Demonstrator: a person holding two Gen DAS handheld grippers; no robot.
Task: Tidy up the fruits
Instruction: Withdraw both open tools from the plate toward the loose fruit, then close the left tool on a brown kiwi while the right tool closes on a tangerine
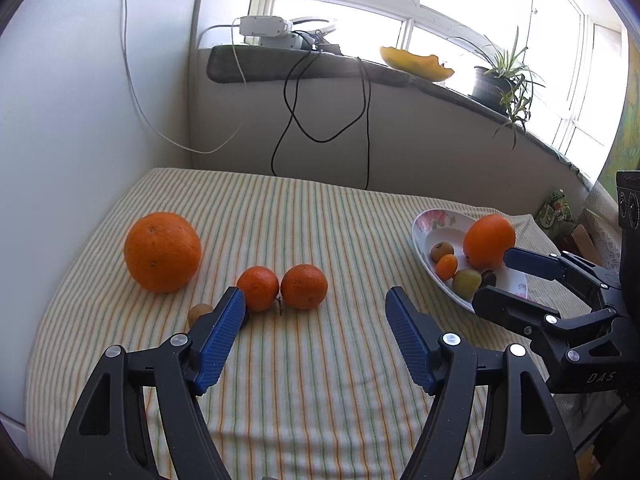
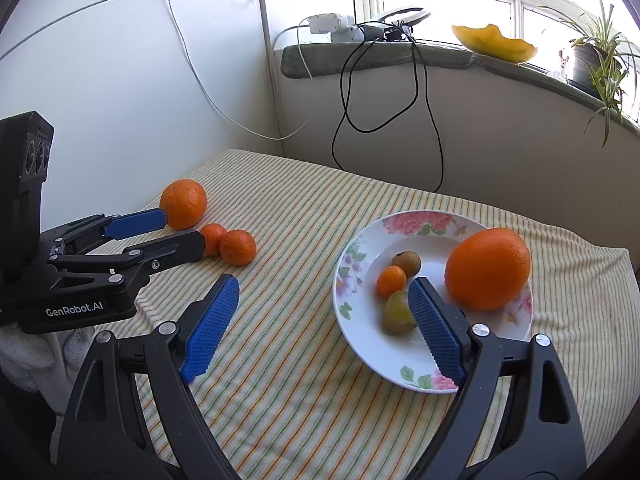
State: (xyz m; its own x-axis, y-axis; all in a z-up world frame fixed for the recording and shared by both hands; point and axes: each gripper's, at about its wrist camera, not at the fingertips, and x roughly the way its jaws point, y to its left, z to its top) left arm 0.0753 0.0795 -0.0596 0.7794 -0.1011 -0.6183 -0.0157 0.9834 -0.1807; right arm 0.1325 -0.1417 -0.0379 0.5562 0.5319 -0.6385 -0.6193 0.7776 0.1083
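On the striped cloth lie a large orange (image 1: 162, 252), two mandarins (image 1: 258, 288) (image 1: 304, 286) and a small brown fruit (image 1: 199, 313). My left gripper (image 1: 316, 302) hovers open just before the mandarins, with nothing between its fingers. Its left finger partly hides the small brown fruit. A flowered plate (image 2: 348, 272) holds a big orange (image 2: 486, 268), a kumquat (image 2: 391, 280), a brown fruit (image 2: 407, 263) and a yellow-green fruit (image 2: 398, 312). My right gripper (image 2: 320, 290) is open and holds nothing; its right finger is over the plate's near side, beside the yellow-green fruit.
White walls close the table on the left and at the back. Black cables (image 1: 320, 120) hang from a windowsill that carries a power strip (image 1: 264, 26), a melon slice (image 1: 416, 64) and a potted plant (image 1: 500, 76). Open cloth lies between the mandarins and the plate.
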